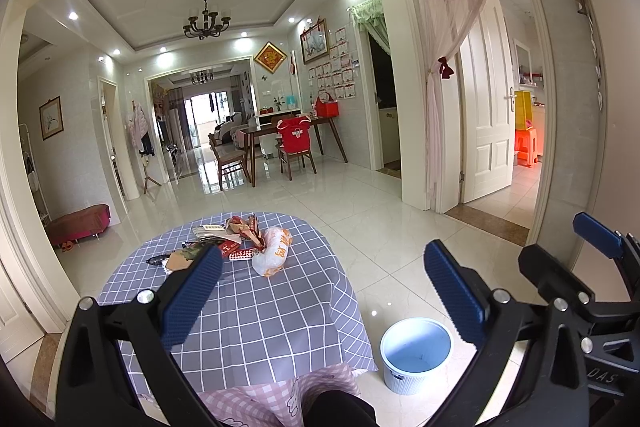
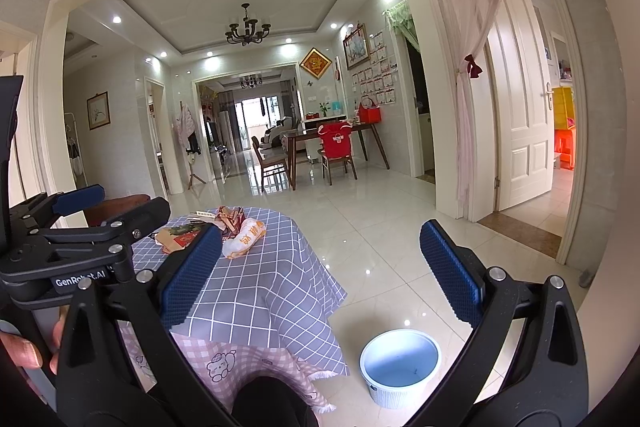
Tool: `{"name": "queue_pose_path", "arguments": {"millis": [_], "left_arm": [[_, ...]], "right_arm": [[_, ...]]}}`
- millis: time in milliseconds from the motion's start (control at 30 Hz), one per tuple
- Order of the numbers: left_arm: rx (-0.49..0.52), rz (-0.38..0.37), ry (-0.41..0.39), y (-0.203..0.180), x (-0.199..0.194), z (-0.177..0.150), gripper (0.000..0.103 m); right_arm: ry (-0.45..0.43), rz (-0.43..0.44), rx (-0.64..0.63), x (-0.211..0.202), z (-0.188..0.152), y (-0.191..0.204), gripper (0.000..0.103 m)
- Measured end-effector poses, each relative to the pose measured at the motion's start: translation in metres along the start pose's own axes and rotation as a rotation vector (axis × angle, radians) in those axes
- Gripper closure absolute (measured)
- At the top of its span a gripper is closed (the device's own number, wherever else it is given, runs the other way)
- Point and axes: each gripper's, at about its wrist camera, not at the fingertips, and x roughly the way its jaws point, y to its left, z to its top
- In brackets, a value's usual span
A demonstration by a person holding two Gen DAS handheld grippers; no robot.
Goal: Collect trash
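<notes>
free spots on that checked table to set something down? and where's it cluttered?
Trash pile and the white-orange bag crowd the far end of the table. The near half, from the bag back to the near edge, is bare cloth. Floor tiles beyond the blue bin are also open.

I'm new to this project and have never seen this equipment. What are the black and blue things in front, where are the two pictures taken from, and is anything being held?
They are two hand-held grippers, each with a camera looking along its blue fingers. One view shows the left gripper, the other the right gripper. Both stand open and hold nothing. Ahead, a table with a checked cloth carries trash: a white and orange plastic bag and crumpled wrappers. A white bin stands on the floor beside it.
</notes>
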Motion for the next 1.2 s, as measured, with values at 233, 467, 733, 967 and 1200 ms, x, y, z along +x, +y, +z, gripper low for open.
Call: {"name": "queue_pose_path", "arguments": {"millis": [233,467,733,967,1200], "left_arm": [[0.000,0.001,0.000,-0.0034,-0.0018,-0.0017,0.004],[0.001,0.001,0.000,-0.0038,-0.0016,-0.0024,0.004],[0.003,0.001,0.000,-0.0030,-0.0011,-0.0026,0.004],[0.004,0.002,0.000,-0.0035,-0.0008,-0.0033,0.004],[0.006,0.004,0.001,-0.0020,-0.0007,-0.0071,0.004]], "right_arm": [[0.002,0.003,0.002,0.0014,-0.0037,0.0020,0.006],[0.002,0.003,0.003,0.0014,-0.0033,0.0014,0.006],[0.003,0.004,0.005,0.0023,-0.0046,0.0022,0.006],[0.003,0.005,0.006,0.0026,-0.0043,0.0016,0.006],[0.007,-0.004,0.020,0.0056,-0.0069,0.0013,0.006]]}}
